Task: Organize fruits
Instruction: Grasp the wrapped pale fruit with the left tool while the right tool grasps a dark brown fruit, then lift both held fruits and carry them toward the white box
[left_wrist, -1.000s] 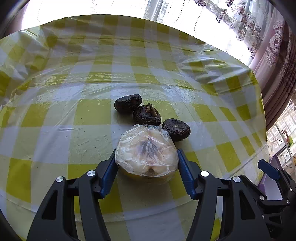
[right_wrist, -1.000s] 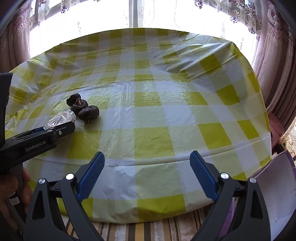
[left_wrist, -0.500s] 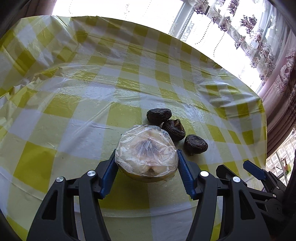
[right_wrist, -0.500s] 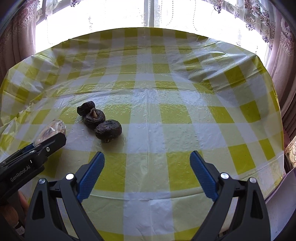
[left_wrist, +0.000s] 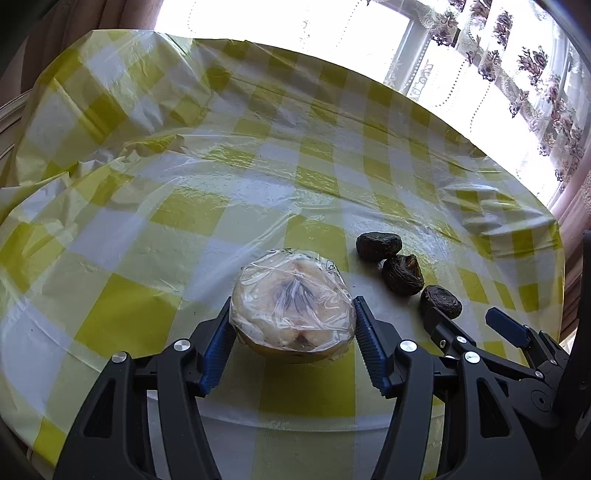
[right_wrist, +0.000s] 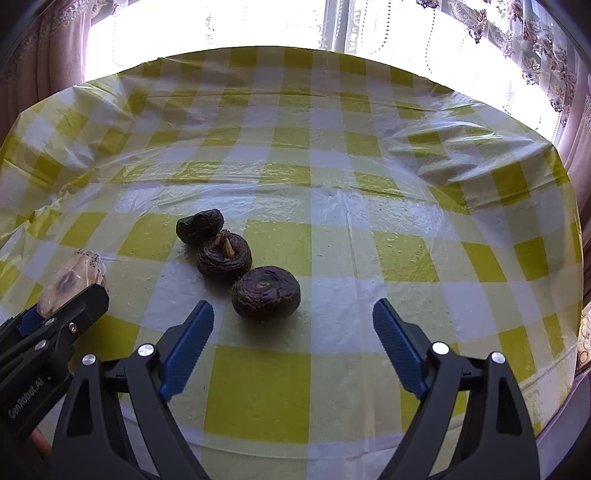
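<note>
Blue ribbed fingers (left_wrist: 364, 343) of the left gripper (left_wrist: 291, 332) pressed against both sides of a round, pale halved fruit wrapped in clear plastic film (left_wrist: 293, 308), clamped firmly, with its cut face turned up toward the camera and its yellowish underside just over the yellow-and-white checked plastic tablecloth (left_wrist: 192, 210); whether it touched the cloth could not be told. Beyond and to the right of those fingertips sat a row of three dark brown wrinkled round fruits, the farthest (left_wrist: 378, 245), the middle one (left_wrist: 402, 275) and the nearest (left_wrist: 441, 301), close together on the cloth and apart from the wrapped fruit. Over on the right gripper (right_wrist: 293, 325), the blue pads (right_wrist: 397, 343) stood wide apart with nothing pressed between them; its jaws had just been closing a little, and they gripped nothing. Just ahead of the gap between its fingertips, nearer the left finger, lay the closest dark fruit (right_wrist: 266, 291), with the stemmed middle one (right_wrist: 224, 258) and the far one (right_wrist: 200, 230) lined up behind it, running away to the left. At the right view's left edge the black left gripper showed with the wrapped fruit (right_wrist: 70, 280) in its grasp.
</note>
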